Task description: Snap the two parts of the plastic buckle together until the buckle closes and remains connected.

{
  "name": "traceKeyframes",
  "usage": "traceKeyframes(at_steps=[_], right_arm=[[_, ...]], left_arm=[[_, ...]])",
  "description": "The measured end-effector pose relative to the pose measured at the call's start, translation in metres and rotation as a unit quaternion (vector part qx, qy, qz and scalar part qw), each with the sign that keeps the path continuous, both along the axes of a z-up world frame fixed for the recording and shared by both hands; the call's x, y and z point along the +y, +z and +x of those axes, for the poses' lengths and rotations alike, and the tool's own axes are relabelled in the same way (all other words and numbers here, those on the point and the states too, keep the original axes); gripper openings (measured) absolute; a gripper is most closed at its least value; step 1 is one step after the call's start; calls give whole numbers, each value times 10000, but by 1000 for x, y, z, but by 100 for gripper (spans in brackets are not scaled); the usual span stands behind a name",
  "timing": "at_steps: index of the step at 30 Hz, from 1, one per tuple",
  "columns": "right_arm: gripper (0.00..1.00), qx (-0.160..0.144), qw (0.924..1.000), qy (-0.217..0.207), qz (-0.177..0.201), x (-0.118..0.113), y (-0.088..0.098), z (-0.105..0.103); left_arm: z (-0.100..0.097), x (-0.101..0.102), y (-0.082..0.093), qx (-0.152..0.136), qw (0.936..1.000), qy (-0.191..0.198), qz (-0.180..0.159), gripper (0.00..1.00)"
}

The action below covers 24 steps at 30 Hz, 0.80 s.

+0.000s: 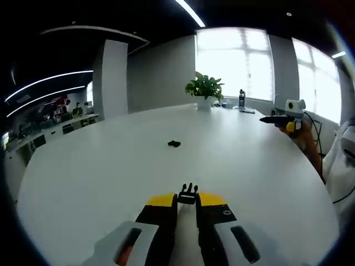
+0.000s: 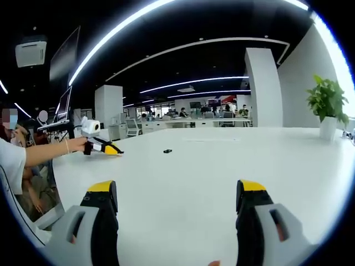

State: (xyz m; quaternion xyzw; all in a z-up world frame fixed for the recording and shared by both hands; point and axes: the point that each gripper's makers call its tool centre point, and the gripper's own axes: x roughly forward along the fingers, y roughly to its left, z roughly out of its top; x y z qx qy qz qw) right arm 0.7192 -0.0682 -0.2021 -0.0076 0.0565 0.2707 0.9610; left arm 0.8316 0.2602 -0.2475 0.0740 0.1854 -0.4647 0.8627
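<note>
Buckle halves are lying apart: the left claw (image 1: 187, 204) is gripping the pronged half (image 1: 188, 194), while the socket half (image 1: 173, 144) is sitting mid-bench (image 1: 100, 183). The right claw (image 2: 176, 191) is hovering wide open, empty. Joining is remaining.

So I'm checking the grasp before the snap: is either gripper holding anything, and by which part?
The left gripper pinches the black pronged plastic buckle half by its base, prongs pointing outward. The right gripper is open, holding nothing.
</note>
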Motion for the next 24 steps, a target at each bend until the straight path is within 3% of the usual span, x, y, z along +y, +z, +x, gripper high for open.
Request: traceKeyframes(at_steps=[5, 12, 24], right_arm=[[89, -8, 10000, 30, 51, 3, 0, 4], [89, -14, 10000, 83, 2, 10, -2, 9], [91, -290, 9992, 286, -20, 26, 17, 35]], left_arm=[[-2, -16, 3, -115, 9998, -122, -126, 12], [-5, -34, -1, -272, 9990, -340, 129, 12], [-7, -52, 9, -450, 9981, -385, -164, 12]])
